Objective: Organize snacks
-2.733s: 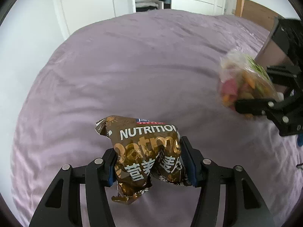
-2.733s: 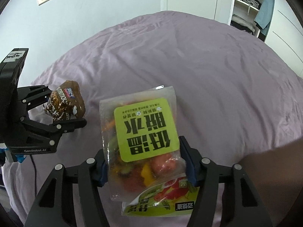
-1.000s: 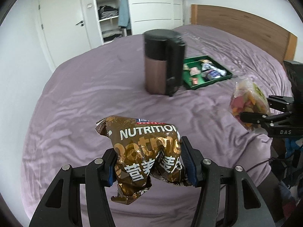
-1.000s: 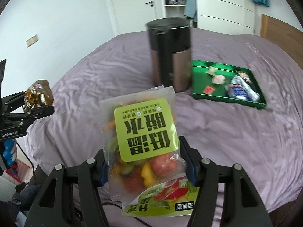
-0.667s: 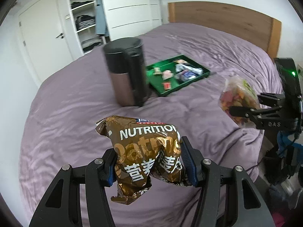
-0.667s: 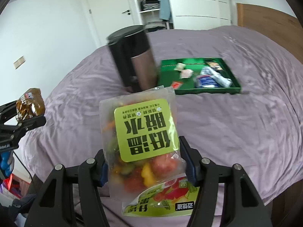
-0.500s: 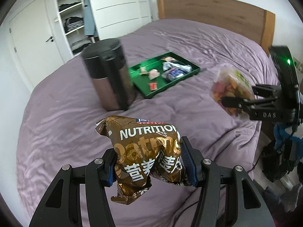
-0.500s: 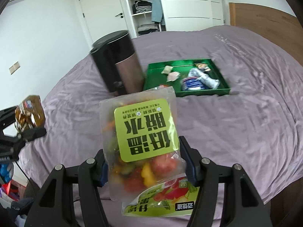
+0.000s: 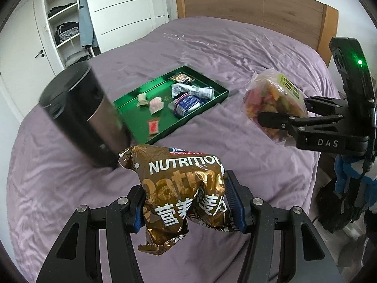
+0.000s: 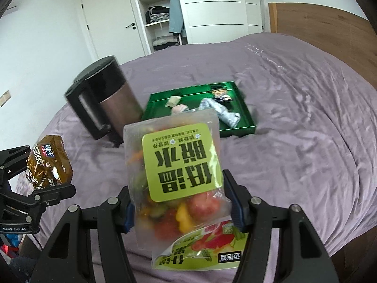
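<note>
My left gripper (image 9: pixel 186 208) is shut on a brown-gold oatmeal snack bag (image 9: pixel 183 188) and holds it above the near edge of the purple bed; the bag also shows in the right wrist view (image 10: pixel 48 162). My right gripper (image 10: pixel 181 206) is shut on a clear bag of dried fruit and vegetable crisps with a green label (image 10: pixel 179 169), also seen in the left wrist view (image 9: pixel 273 101). A green tray (image 9: pixel 207 112) with several small snack packets lies further back on the bed (image 10: pixel 245 129).
A black and metallic lidded bin (image 9: pixel 84 115) stands on the bed left of the tray (image 10: pixel 106 99). The purple bedspread (image 9: pixel 235 54) is wrinkled. A wooden headboard (image 9: pixel 259 11), white wardrobe and door are behind. The bed's edge and floor clutter are at right.
Both grippers have swung right across the bed, bringing the bin and green tray into view and nearer. Each still holds its bag.
</note>
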`<control>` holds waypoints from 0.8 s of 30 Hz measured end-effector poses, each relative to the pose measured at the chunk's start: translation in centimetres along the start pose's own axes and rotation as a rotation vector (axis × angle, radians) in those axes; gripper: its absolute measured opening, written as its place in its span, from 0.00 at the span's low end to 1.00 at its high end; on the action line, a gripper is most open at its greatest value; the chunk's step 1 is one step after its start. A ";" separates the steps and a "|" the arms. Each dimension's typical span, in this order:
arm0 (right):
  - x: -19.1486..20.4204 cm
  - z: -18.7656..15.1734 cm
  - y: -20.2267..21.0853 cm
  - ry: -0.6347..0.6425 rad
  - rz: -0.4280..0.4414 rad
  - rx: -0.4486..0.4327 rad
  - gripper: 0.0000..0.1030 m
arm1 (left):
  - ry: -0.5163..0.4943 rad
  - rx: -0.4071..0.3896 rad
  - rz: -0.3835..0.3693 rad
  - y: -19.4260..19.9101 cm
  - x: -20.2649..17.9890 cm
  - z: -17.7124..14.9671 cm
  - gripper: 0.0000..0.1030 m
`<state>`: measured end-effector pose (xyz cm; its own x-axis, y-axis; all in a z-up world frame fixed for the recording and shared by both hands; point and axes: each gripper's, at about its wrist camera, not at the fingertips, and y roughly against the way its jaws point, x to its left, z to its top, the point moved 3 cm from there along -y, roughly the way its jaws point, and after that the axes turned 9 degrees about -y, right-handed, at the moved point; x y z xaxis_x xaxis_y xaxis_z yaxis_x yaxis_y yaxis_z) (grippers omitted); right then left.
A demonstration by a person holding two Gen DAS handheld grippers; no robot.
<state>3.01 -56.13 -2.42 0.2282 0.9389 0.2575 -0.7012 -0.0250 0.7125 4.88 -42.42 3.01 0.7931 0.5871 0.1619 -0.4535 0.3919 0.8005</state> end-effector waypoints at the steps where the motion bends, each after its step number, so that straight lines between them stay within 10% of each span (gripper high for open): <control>1: -0.5 0.3 -0.4 -0.002 -0.004 0.002 0.38 | 0.000 0.001 0.000 -0.7 -0.1 0.6 0.50; 24: -3.7 7.0 -8.7 0.025 -0.037 0.050 0.38 | 0.000 0.006 0.004 -9.5 1.6 7.7 0.50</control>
<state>12.98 -61.82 -5.02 0.2360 0.9477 0.2147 -0.6576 -0.0068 0.7533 13.61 -50.64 0.05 0.7917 0.5882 0.1651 -0.4541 0.3858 0.8031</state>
